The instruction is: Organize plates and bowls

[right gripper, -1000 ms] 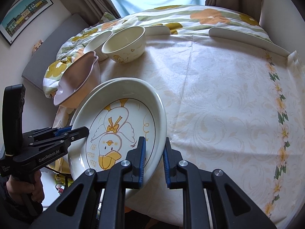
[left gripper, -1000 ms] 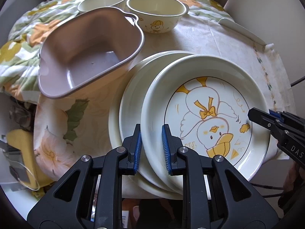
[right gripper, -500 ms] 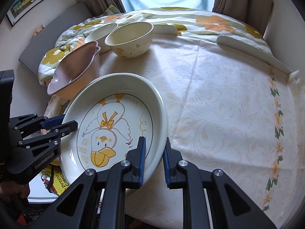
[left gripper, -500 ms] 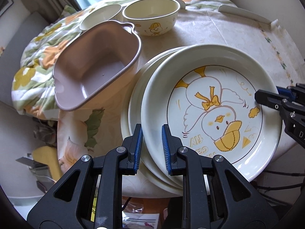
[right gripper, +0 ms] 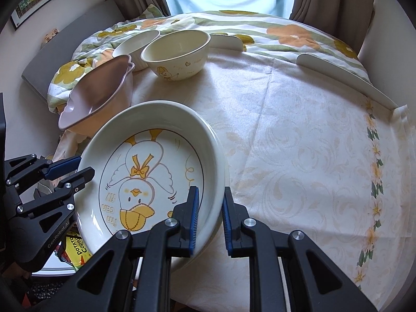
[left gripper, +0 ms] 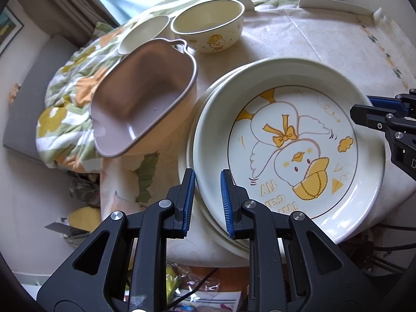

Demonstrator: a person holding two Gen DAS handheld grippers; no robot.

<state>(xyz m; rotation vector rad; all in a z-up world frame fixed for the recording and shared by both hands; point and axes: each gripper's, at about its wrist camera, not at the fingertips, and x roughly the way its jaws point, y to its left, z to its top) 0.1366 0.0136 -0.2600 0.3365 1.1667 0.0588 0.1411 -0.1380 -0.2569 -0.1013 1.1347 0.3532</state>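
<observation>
A white plate with a yellow duck drawing [left gripper: 293, 153] [right gripper: 153, 171] lies on top of a stack of plain white plates [left gripper: 200, 119] at the table's near edge. My left gripper [left gripper: 206, 195] is closed on the duck plate's left rim. My right gripper [right gripper: 210, 214] is closed on its right rim and shows in the left wrist view [left gripper: 377, 119]; the left one shows in the right wrist view [right gripper: 70, 171]. A pink square bowl [left gripper: 140, 104] [right gripper: 96, 96], a cream duck bowl [left gripper: 208, 26] [right gripper: 176, 49] and a white bowl [left gripper: 143, 33] [right gripper: 135, 44] stand behind.
A cream patterned tablecloth [right gripper: 299, 156] covers the round table. A floral quilt [right gripper: 234, 23] lies beyond it under the window. White chair backs [right gripper: 343, 75] edge the far right. Snack packets [right gripper: 74, 247] lie below the table edge.
Both grippers have kept their hold on the duck plate. The cameras have risen and drawn back a little, and the plate has shifted slightly right over the stack.
</observation>
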